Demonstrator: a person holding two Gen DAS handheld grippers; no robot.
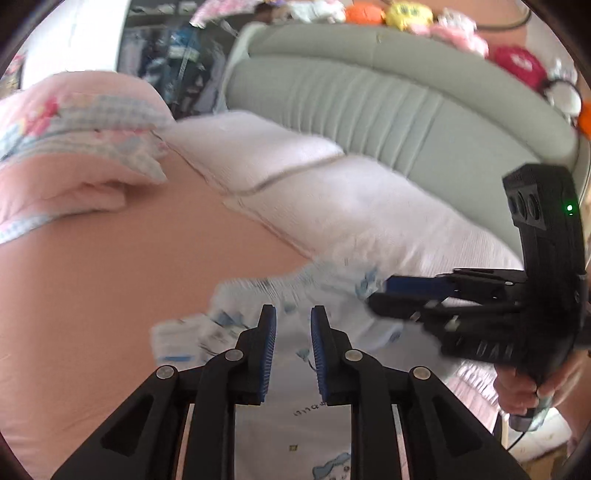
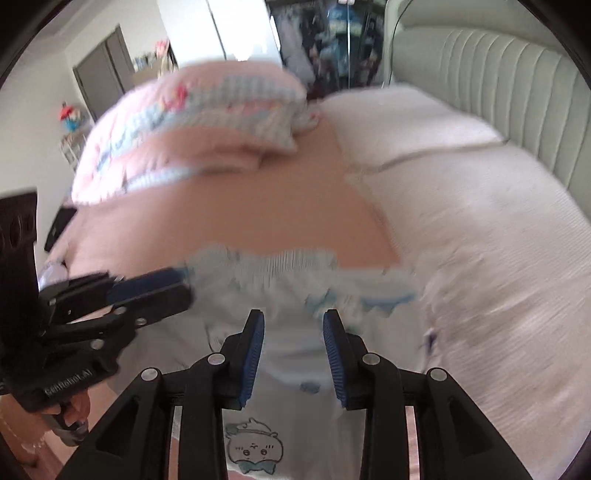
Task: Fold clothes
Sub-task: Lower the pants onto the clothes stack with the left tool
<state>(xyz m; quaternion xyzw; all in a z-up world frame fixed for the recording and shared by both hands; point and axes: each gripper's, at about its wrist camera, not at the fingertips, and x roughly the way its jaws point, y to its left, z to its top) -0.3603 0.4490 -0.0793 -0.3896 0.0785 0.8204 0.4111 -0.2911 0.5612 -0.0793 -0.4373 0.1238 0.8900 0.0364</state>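
Note:
A white garment printed with blue cartoon figures lies crumpled on the pink bed sheet, its far edge bunched and blurred. My left gripper hovers over it, open, with nothing gripped between its blue pads. My right gripper is also open above the same garment. In the left wrist view the right gripper comes in from the right, tips at the garment's far right edge. In the right wrist view the left gripper reaches the garment's left edge. A hand holds the right gripper's handle.
Two pale pillows lie against a grey-green padded headboard topped with plush toys. A folded pink and blue checked quilt sits at the far left of the bed. A dark flat object lies at the bed's left edge.

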